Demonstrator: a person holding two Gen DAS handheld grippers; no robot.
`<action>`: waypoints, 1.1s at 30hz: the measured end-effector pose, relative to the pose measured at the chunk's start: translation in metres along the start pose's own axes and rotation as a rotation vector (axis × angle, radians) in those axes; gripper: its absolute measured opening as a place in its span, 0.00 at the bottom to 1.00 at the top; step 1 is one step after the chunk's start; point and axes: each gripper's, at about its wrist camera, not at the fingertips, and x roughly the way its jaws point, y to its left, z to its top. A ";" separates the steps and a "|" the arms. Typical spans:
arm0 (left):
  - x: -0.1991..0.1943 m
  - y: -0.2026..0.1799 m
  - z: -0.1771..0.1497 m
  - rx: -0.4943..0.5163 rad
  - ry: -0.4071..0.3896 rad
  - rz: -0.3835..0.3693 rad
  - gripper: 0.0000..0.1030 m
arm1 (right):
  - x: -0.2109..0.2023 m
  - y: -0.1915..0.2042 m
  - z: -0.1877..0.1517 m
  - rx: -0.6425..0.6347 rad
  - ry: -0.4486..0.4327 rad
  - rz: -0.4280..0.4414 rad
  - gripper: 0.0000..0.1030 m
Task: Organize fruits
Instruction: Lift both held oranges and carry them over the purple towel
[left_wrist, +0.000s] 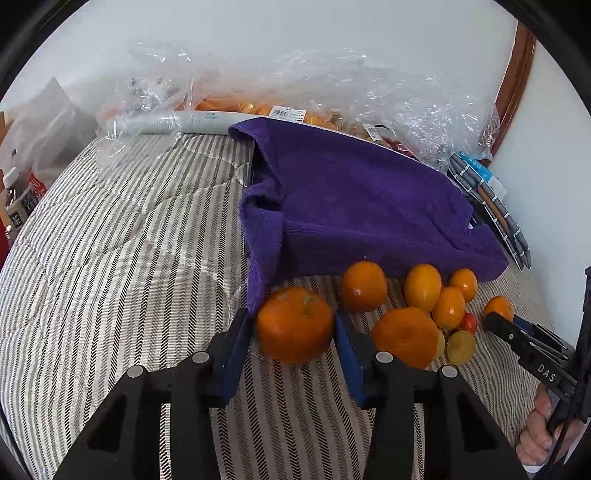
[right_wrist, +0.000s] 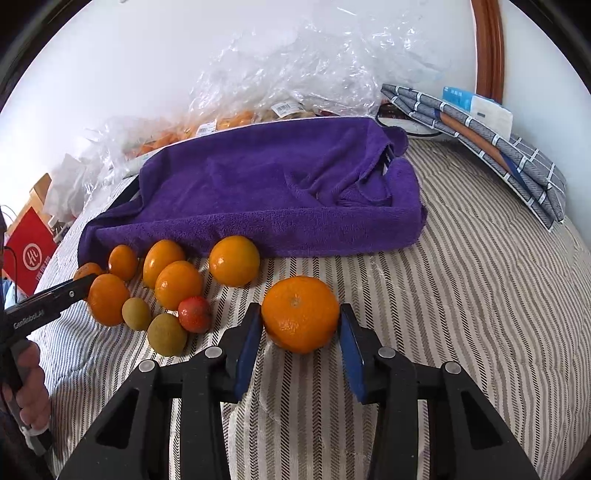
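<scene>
My left gripper (left_wrist: 294, 325) is shut on a large orange mandarin (left_wrist: 294, 325), its blue pads against both sides. My right gripper (right_wrist: 301, 321) is shut on another large mandarin (right_wrist: 301, 314) that rests on the striped bedspread (right_wrist: 461, 295). Several smaller oranges (right_wrist: 173, 282), two green-yellow fruits (right_wrist: 167, 334) and a small red fruit (right_wrist: 194, 314) cluster in front of the purple towel (right_wrist: 266, 184). The same cluster (left_wrist: 424, 288) shows right of my left gripper. The right gripper's fingers (left_wrist: 517, 332) show at the far right of the left wrist view.
The purple towel (left_wrist: 362, 195) drapes over a box-like thing. Clear plastic bags (left_wrist: 295, 85) with more oranges lie behind it by the wall. Folded checked cloths (right_wrist: 498, 147) lie at the right. A red box (right_wrist: 27, 254) and a bottle (left_wrist: 14, 199) stand at the bed's left.
</scene>
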 end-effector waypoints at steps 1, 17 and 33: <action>-0.001 0.000 -0.001 -0.003 -0.001 0.002 0.41 | -0.001 -0.001 -0.001 0.001 -0.002 0.001 0.40; -0.063 0.002 -0.016 -0.024 -0.034 0.052 0.38 | -0.043 -0.006 -0.006 -0.003 -0.038 0.021 0.40; -0.100 -0.016 0.030 -0.062 -0.073 0.047 0.38 | -0.093 0.005 0.025 -0.036 -0.110 0.013 0.40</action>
